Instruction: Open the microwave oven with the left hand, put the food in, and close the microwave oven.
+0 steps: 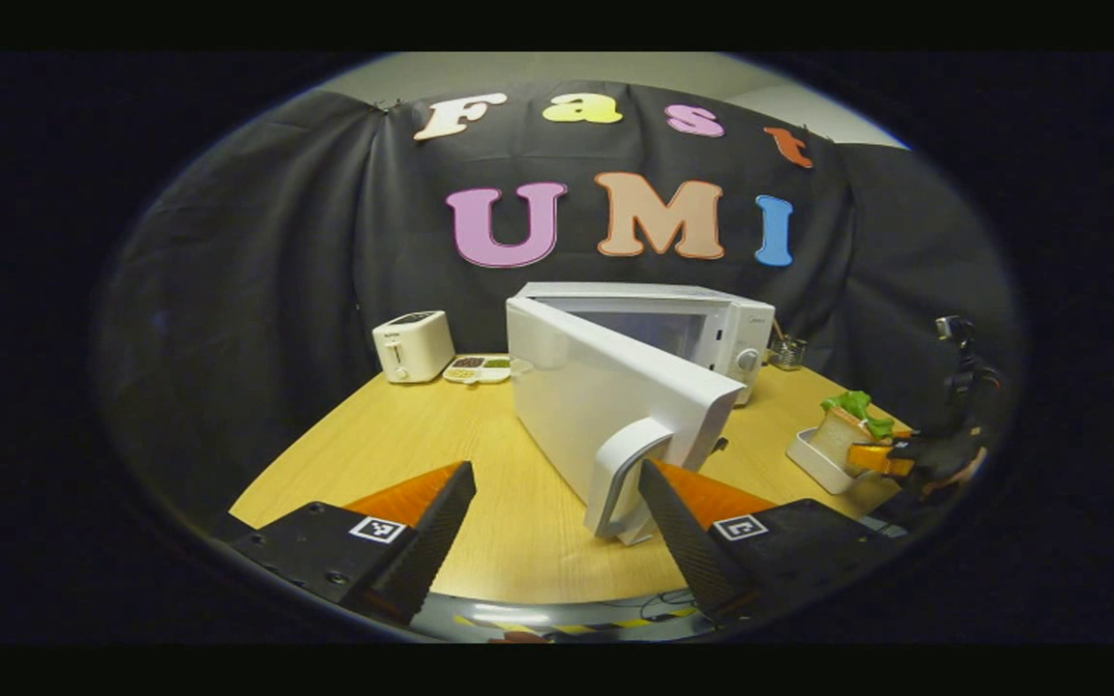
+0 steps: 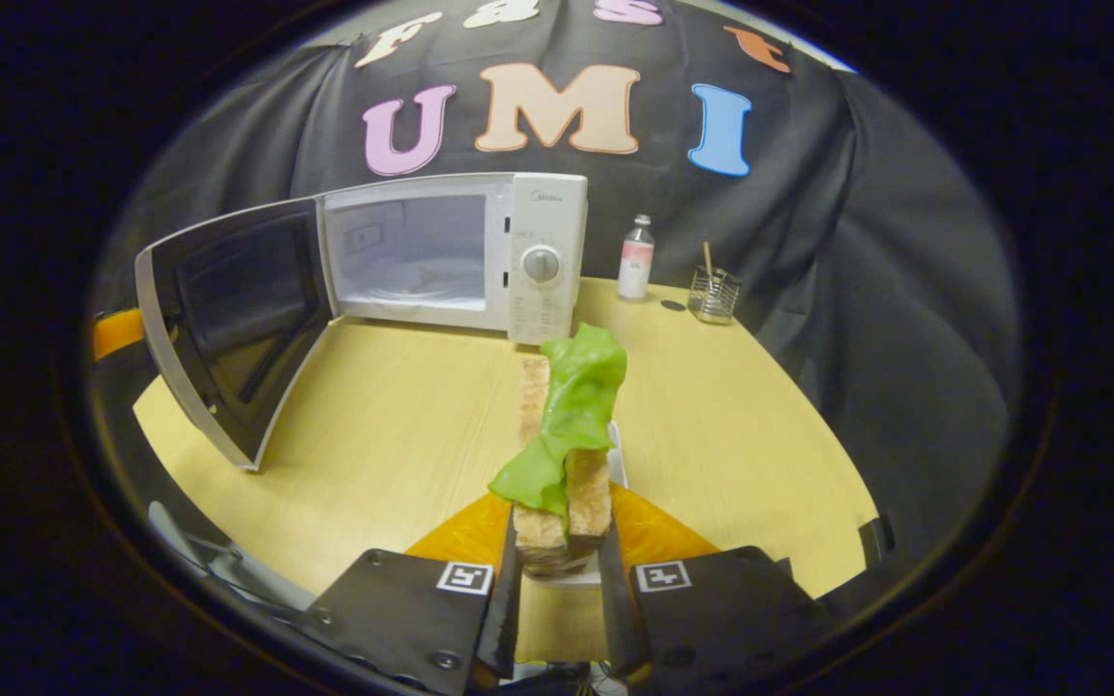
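Here the microwave oven point(image 2: 455, 256) stands at the back of the round wooden table point(image 2: 393, 425) with its door point(image 2: 228, 324) swung wide, the empty cavity showing pale and lit in the right gripper view. In the left gripper view the door point(image 1: 605, 396) angles toward the camera, and its curved handle point(image 1: 630, 474) sits just in front of the left gripper point(image 1: 557, 527). That gripper's fingers are spread well apart; the handle lies close to the right-hand finger point(image 1: 678, 532), though whether they touch is hard to judge from this angle, and nothing is clamped between them.

The right gripper point(image 2: 557, 580) is closed on the food point(image 2: 567, 454), a stack of toasted bread with a green lettuce leaf draped over its top, both fingers pressing its sides. The food is held upright above a small white tray point(image 2: 618, 454) whose edge peeks out behind it, near the front of the table and well apart from the oven's opening. From the left gripper view the same food point(image 1: 852, 420) and white tray point(image 1: 813, 459) appear at the table's right edge, with the right gripper point(image 1: 891, 459) and the hand point(image 1: 944, 459) holding it beside them.

A white toaster point(image 1: 412, 346) and a small divided dish point(image 1: 478, 368) stand left of the oven. To its right are a small bottle point(image 2: 635, 257) and a wire cup point(image 2: 714, 293) with a stick in it.
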Demonstrator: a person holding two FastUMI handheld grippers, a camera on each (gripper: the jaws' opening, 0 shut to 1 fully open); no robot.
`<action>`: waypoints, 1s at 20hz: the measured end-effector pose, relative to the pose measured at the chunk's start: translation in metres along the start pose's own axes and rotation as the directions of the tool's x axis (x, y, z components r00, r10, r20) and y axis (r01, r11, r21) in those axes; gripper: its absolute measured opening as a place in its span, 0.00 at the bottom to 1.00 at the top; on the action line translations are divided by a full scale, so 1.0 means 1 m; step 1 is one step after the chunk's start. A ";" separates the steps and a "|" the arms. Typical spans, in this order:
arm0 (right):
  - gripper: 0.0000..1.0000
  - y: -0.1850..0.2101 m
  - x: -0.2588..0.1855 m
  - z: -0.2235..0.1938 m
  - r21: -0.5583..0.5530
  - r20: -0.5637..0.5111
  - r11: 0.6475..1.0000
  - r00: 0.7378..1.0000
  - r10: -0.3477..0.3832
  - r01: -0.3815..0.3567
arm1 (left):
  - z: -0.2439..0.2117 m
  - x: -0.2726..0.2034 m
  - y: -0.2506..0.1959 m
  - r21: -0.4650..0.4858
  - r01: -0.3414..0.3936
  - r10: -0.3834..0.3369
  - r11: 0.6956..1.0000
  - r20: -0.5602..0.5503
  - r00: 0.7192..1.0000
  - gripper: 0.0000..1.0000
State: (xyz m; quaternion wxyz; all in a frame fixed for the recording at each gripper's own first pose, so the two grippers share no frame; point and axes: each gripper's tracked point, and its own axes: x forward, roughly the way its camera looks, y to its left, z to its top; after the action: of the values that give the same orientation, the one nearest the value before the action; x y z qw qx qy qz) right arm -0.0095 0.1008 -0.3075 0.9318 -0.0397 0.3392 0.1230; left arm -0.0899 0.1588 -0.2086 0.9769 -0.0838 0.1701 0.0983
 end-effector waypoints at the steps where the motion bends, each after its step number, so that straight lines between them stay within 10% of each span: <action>1: 0.34 0.000 -0.002 0.004 -0.011 0.007 1.000 1.000 0.006 -0.006 | -0.002 -0.001 0.001 -0.009 -0.001 0.001 1.000 -0.003 1.000 0.99; 2: 0.44 -0.002 -0.003 0.007 -0.019 0.015 1.000 1.000 0.003 -0.002 | -0.003 -0.003 0.002 -0.012 -0.007 0.007 1.000 -0.008 1.000 0.99; 20: 0.39 0.084 0.018 0.097 0.121 0.049 0.965 0.972 0.229 -0.233 | 0.051 -0.051 -0.010 -0.016 0.021 -0.019 1.000 0.113 0.993 0.94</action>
State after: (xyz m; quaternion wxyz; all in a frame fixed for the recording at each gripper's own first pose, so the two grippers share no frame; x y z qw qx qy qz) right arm 0.0429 0.2005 -0.2439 0.9174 0.0613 0.3325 0.2097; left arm -0.1190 0.1506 -0.1423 0.9852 -0.0882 0.1127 0.0944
